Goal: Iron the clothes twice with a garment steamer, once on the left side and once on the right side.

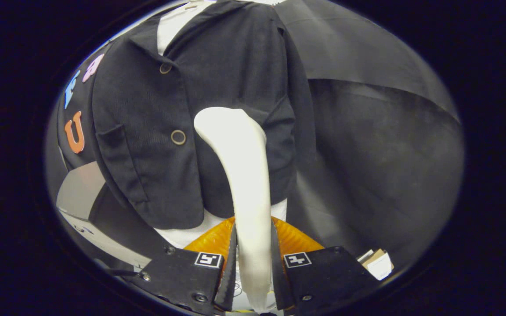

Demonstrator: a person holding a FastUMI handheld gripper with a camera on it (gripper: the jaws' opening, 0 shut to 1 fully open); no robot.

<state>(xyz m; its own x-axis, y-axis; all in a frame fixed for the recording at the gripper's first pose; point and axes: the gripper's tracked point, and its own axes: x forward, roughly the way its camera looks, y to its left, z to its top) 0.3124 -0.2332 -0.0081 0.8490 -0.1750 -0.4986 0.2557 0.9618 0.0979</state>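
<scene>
Gripper (254,259): both fingers pressed against the sides of the steamer (242,175), clamped on its white handle, which rises from between them and curves forward.

Steamer: head ends against the jacket (218,109), on the panel just beside the lower button (178,137), near mid-chest.

Jacket: dark, hanging upright over a white shirt (171,24); chest pocket (112,134) beyond the lower button from the steamer head; upper button (165,68) above the lower one, near the collar.

Orange item (211,239): ribbed, just behind the fingers, below the jacket hem; identity unclear.

Handling note: judged mid-stroke on one front panel. Keep the head flat on the cloth, travel steadily along the panel, and steer clear of the buttons.

Writing: square coded tags (208,259) on the fingers; a small box (378,263) well aside of the jacket, its label unreadable.
</scene>
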